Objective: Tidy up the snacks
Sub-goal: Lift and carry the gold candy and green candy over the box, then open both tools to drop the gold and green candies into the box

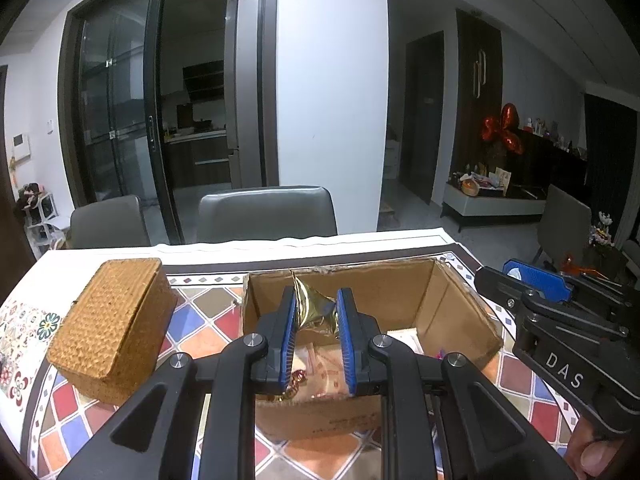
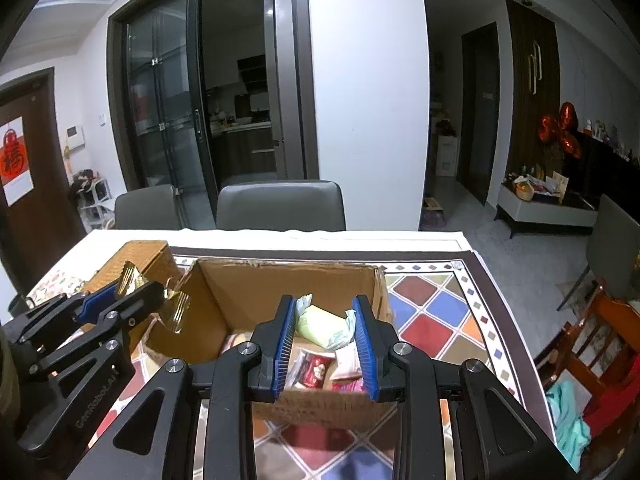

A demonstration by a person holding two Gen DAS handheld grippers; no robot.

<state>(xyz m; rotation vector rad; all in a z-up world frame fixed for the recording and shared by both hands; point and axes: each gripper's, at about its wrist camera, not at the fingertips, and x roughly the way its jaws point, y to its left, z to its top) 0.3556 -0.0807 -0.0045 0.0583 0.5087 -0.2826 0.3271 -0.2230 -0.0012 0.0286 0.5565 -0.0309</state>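
Note:
An open cardboard box [image 1: 456, 312] stands on the patterned table; it also shows in the right wrist view [image 2: 224, 300]. My left gripper [image 1: 316, 300] is shut on a gold foil snack [image 1: 314, 308] and holds it above the box's left part. The gold snack also shows in the right wrist view [image 2: 178, 308], held by the left gripper [image 2: 120, 300]. My right gripper [image 2: 325, 308] is shut on a pale green wrapped snack [image 2: 322, 326] above the box. Several packets [image 2: 316, 368] lie inside the box. The right gripper also shows in the left wrist view [image 1: 536, 284].
A woven wicker box [image 1: 108, 328] sits on the table left of the cardboard box. Two grey chairs [image 1: 268, 212] stand at the far table edge. The table's right edge [image 2: 504, 312] drops off to the floor, with a wooden chair [image 2: 600, 344] beyond.

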